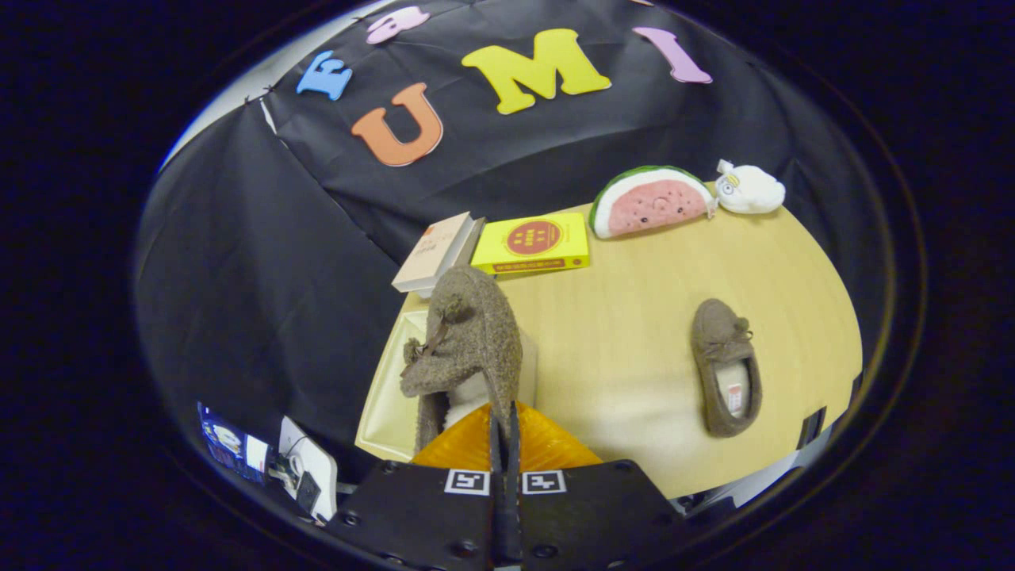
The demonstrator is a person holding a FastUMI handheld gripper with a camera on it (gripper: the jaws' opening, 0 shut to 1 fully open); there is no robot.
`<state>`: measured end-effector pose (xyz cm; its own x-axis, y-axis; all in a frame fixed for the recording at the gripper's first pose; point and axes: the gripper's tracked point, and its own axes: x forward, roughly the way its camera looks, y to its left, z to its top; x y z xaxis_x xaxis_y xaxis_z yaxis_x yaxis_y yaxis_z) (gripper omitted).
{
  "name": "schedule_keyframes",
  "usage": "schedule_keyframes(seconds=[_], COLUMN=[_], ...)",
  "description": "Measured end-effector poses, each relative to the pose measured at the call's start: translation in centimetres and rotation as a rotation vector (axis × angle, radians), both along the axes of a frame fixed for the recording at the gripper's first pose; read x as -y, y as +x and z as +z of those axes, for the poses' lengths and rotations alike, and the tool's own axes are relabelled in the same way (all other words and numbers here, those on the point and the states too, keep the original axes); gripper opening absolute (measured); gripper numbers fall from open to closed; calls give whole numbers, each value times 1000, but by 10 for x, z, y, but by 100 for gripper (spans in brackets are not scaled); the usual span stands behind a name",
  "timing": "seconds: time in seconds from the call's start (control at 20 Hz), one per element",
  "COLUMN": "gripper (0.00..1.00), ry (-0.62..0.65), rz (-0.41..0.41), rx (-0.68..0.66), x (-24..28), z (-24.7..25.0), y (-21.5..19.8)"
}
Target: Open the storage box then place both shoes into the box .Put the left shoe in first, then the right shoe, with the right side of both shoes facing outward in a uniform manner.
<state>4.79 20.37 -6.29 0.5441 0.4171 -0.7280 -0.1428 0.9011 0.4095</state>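
Hand-held gripper pinching first shoe above the open storage box; second shoe waits right of it.

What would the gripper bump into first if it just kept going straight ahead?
Nothing new at first: its fingers are already shut on the brown shoe. Beyond that, probably the open storage box, though depth is unclear.

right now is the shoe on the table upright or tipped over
Upright: the shoe lies flat on the table, opening facing up. The gripper pinches the other shoe.
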Motion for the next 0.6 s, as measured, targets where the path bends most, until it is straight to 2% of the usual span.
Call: schedule_keyframes(seconds=[0.15,0.25,0.6], gripper=[0,0,0], ry=[9,6,-37], rz=[29,16,1], rx=[-8,-10,-84], x=[-46,-69,-135], z=[-4,-15,-79], y=[7,17,47])
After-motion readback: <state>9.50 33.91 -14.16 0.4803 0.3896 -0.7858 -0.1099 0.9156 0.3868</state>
